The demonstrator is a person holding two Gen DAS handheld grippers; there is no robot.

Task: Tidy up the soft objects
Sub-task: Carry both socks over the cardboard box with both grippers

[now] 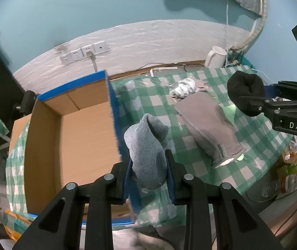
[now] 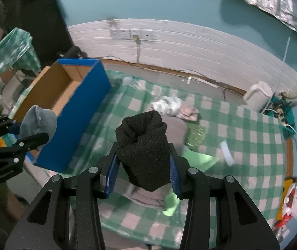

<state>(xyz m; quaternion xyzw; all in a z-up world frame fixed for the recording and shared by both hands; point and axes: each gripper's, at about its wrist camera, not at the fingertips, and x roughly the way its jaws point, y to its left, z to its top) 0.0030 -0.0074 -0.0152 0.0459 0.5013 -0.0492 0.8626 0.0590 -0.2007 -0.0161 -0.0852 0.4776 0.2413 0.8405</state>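
Observation:
My left gripper [image 1: 149,166] is shut on a rolled grey-blue sock [image 1: 148,150] and holds it in the air just right of the open cardboard box [image 1: 81,129] with blue sides. My right gripper [image 2: 143,166] is shut on a rolled black sock [image 2: 143,145] above the checked table. The black sock also shows in the left wrist view [image 1: 245,92], and the grey sock in the right wrist view [image 2: 38,123], beside the box [image 2: 81,112]. A grey garment [image 1: 208,125] lies flat on the table.
A green-and-white checked cloth [image 2: 242,137] covers the table. A white patterned bundle [image 1: 182,89] and a pink piece lie at the back. A white kettle [image 2: 258,95] and cables sit at the far right corner. Wall sockets [image 2: 131,34] are behind. Bags lie off the right edge.

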